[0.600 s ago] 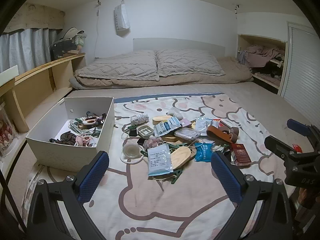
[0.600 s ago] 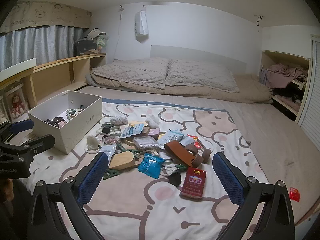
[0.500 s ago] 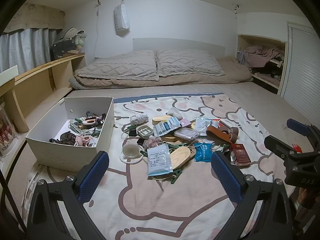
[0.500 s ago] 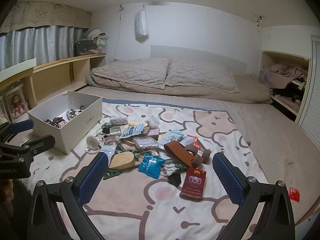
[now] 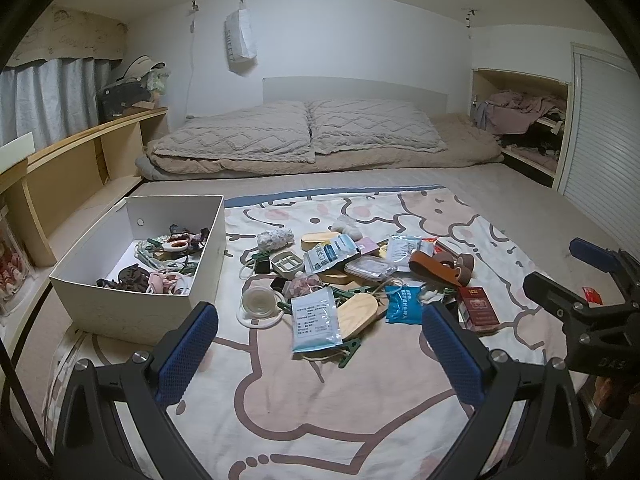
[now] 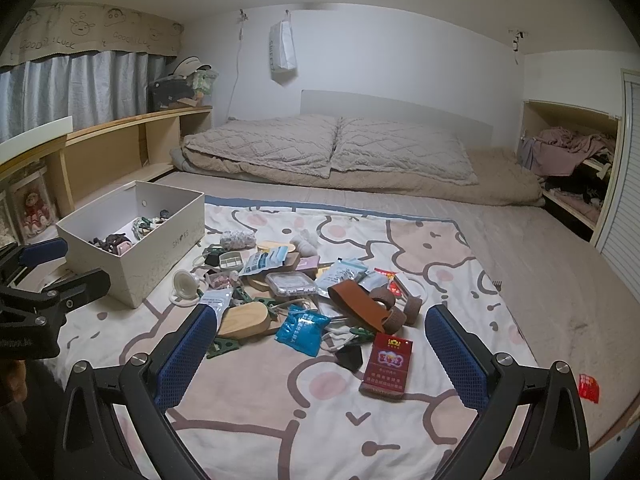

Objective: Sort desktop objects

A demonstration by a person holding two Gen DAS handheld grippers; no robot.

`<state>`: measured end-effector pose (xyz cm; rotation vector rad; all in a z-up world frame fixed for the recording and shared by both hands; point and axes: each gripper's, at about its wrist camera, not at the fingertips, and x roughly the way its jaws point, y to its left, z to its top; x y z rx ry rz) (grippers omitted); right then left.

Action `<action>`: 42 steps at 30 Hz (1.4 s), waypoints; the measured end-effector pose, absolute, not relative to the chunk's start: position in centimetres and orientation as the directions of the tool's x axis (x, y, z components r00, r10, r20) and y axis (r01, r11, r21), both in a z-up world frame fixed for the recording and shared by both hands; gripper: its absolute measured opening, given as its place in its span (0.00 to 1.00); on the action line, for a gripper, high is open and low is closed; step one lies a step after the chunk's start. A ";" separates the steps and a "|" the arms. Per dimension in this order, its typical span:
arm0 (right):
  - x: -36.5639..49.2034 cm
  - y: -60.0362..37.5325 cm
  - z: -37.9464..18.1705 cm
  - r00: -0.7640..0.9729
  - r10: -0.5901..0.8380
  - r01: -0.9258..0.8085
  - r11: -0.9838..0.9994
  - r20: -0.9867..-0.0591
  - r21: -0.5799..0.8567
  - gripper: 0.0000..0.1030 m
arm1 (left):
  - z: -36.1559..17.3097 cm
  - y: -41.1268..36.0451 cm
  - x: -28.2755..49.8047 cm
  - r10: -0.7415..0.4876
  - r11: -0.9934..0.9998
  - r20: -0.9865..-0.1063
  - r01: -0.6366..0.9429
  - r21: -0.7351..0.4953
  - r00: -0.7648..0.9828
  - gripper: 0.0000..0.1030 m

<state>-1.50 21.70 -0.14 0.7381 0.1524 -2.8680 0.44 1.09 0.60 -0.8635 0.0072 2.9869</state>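
Patterned blanket [image 5: 304, 408] covers the bed, its near edge cut off. White box [image 5: 120, 308] at left; contents tangled, indistinct. Clutter pile [image 5: 344, 276] mid-blanket, items overlapping. Left gripper [image 5: 320, 354] and right gripper [image 6: 322, 354]: jaws wide apart, empty. Red pack [image 6: 386, 366] nearest.
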 end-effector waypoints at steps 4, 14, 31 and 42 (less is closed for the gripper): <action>-1.5 21.7 -0.2 -0.860 -0.145 0.196 -0.979 -0.490 -0.055 1.00 | 0.6 1.4 0.4 0.033 -0.999 -0.535 -0.036 -0.005 -0.844 1.00; -1.6 21.7 -0.5 -0.855 -0.143 0.193 -0.980 -0.498 -0.050 1.00 | 0.4 1.4 0.4 0.036 -0.999 -0.535 -0.039 -0.006 -0.844 1.00; -2.4 21.8 -1.9 -0.831 -0.154 0.194 -0.981 -0.534 -0.020 1.00 | -1.5 1.5 -0.2 0.044 -0.999 -0.572 -0.046 -0.011 -0.819 1.00; -4.2 21.8 -5.5 -0.774 -0.157 0.186 -0.982 -0.613 0.016 1.00 | -5.1 0.8 -1.8 0.046 -0.999 -0.653 -0.035 -0.030 -0.756 1.00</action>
